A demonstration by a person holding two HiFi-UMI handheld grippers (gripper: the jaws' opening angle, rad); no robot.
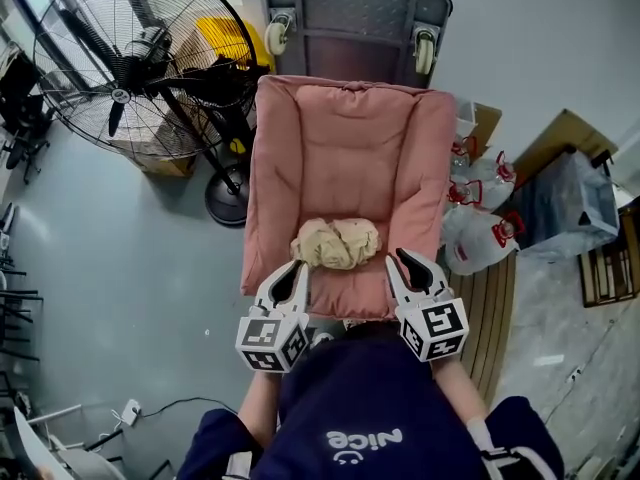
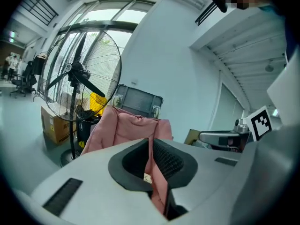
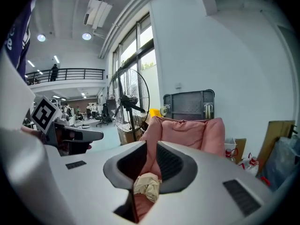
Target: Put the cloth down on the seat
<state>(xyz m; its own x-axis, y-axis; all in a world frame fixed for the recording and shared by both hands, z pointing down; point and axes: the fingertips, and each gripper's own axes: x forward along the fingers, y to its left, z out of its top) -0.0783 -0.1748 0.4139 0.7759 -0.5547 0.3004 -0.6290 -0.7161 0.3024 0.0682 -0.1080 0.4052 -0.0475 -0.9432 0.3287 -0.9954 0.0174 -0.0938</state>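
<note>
A crumpled beige cloth (image 1: 336, 243) lies loose on the front part of the pink padded seat (image 1: 345, 138). My left gripper (image 1: 292, 276) hovers by the seat's front left edge, just left of the cloth. Just right of the cloth, at the front right edge, is my right gripper (image 1: 408, 268). Neither touches the cloth. In the left gripper view the jaws (image 2: 152, 168) stand nearly together, with only pink seat (image 2: 126, 125) showing through the slit. In the right gripper view the jaws (image 3: 149, 165) are also drawn in, and the cloth (image 3: 146, 186) lies beyond them.
A large standing fan (image 1: 130, 68) is left of the chair, with a cardboard box (image 1: 165, 158) by its base. A grey wheeled cart (image 1: 355, 18) stands behind the chair. Water jugs (image 1: 480, 228) and a wooden pallet (image 1: 495, 308) crowd the right side.
</note>
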